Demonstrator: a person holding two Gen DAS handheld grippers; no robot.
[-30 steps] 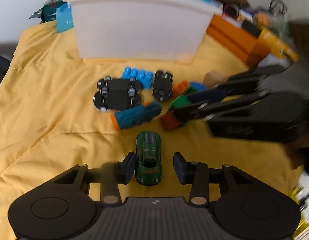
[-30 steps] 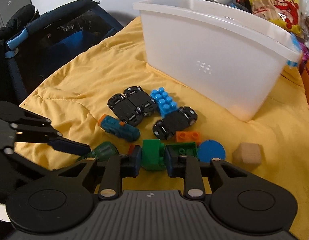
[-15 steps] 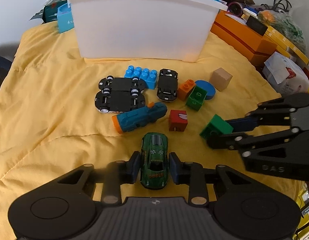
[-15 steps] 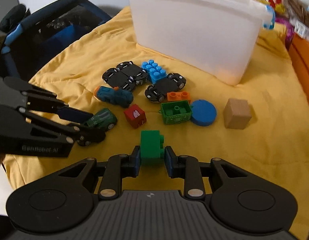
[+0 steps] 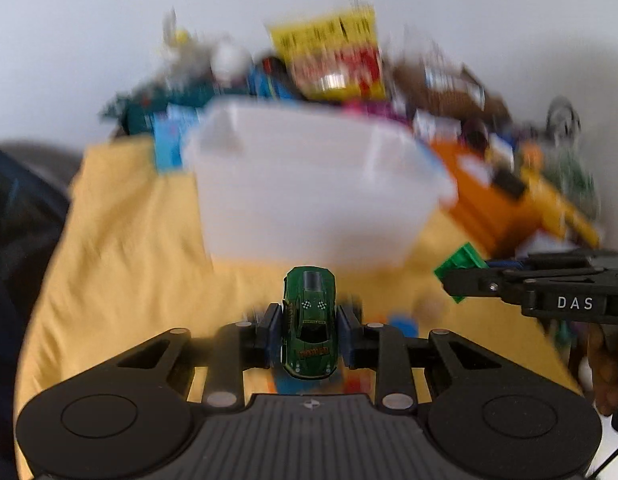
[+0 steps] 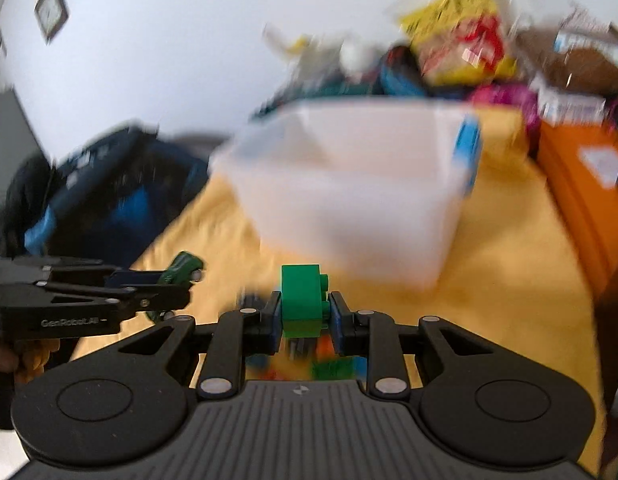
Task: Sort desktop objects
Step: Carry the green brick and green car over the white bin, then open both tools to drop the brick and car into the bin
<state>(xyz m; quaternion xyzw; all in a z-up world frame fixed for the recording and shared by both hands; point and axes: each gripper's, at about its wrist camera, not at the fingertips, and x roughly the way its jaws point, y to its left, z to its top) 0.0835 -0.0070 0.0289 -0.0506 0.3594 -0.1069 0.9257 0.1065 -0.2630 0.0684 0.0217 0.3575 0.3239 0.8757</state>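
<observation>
A green toy car (image 5: 309,322) is clamped between the two fingers of the left gripper (image 5: 309,332), nose pointing away from the camera, and is held clear of the yellow cloth (image 5: 121,248). The jaws are closed to the width of the car, with both pads pressed against its sides. A green building block (image 6: 302,300) is pinched in the same way by the right gripper (image 6: 303,320), the jaws narrowed onto its two sides, studs facing right.

Ahead of both grippers a white plastic bin (image 5: 309,196) is seen standing on the cloth, its open top visible from above; it is blurred in both views. In the right wrist view the left gripper is seen at the left edge with the car at its tip; in the left wrist view the right gripper is seen at the right edge with the block at its tip. Both held things are near the bin's front wall, not over its rim.

A few small toys (image 6: 329,364) are glimpsed on the cloth beneath the fingers, too blurred to be told apart. Behind the bin a pile of packets and boxes (image 5: 329,60) is seen, and orange boxes (image 6: 581,184) to the right
</observation>
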